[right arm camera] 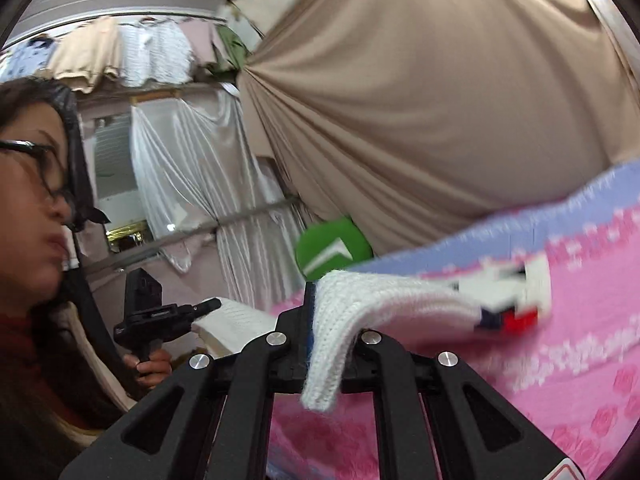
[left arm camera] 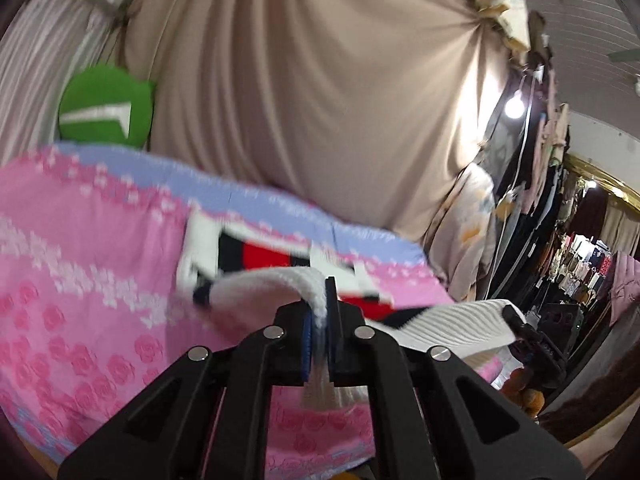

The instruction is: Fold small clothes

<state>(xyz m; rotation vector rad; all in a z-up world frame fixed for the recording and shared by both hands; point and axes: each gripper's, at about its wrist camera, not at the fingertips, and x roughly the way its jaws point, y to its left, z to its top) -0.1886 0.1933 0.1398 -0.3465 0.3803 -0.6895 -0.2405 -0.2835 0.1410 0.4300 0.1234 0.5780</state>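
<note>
Though blurred, seemingly knit garment [left arm camera: 256, 280] between both tongs.

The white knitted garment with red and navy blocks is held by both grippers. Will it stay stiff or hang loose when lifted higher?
The white knitted garment with red and navy blocks will probably hang loose: its free end already droops over the right gripper. It seems light, since it sags only gently from the left gripper. The fuzzy ribbed knit likely grips rather than slips.

White knit garment [left arm camera: 280, 280], pink rose-patterned blanket [left arm camera: 80, 280]
</note>
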